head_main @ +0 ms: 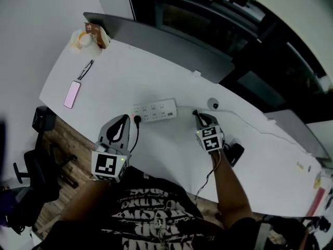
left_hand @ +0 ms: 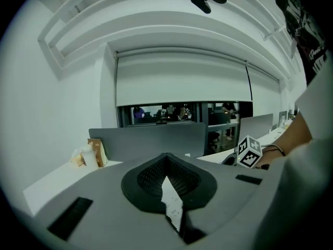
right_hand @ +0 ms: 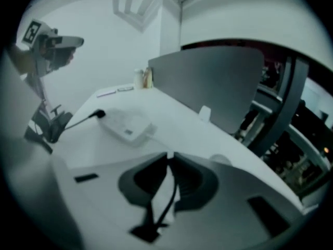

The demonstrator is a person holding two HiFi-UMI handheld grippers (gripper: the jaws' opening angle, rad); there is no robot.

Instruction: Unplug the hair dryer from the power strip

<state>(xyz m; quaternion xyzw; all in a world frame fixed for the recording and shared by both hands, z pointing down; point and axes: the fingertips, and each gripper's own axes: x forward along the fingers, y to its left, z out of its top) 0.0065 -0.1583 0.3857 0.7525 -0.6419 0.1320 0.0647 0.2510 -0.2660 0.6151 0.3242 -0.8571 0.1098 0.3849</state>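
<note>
On tabletop (head_main: 156, 77): plug (head_main: 137, 120) sits in strip (head_main: 156, 109) | left hand-held gripper (head_main: 125, 120) closed, just beside plug | right hand-held gripper (head_main: 199, 117) closed, near strip

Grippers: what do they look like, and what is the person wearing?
Both the left gripper and the right gripper are grey shells with a black, ribbed, teardrop-shaped hollow round the jaws. Each carries a white cube with black square markers and a small green light. A thin cable runs back from the right one. The person wears a black T-shirt with white print.
</note>
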